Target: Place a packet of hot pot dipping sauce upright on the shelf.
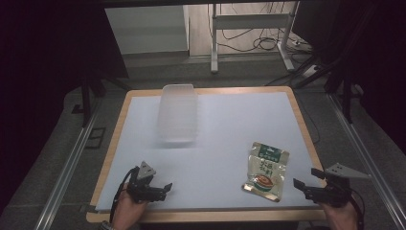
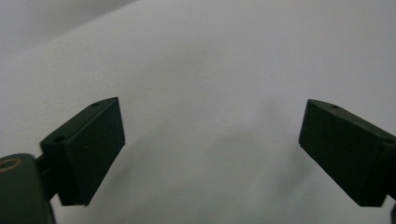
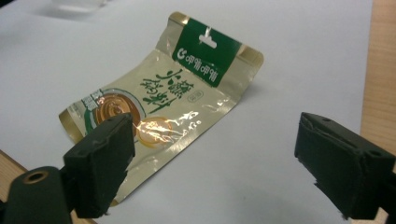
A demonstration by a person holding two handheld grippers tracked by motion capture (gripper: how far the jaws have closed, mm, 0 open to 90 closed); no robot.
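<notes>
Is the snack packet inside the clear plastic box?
No, the snack packet lies flat on the white table, apart from the clear plastic box.

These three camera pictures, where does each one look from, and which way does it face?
High view: above the table, looking forward and down; both hands, left hand-held gripper, right hand-held gripper, clear container.
Left gripper view: on that gripper, facing bare white surface; jaws open.
Right gripper view: facing the sauce packet; jaws open.
Shared: packet, high and right views.

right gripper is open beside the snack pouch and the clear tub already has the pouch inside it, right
Not quite. The snack pouch lies flat on the white table, apart from the clear tub; the high view shows this. The right gripper is indeed open beside the pouch.
</notes>
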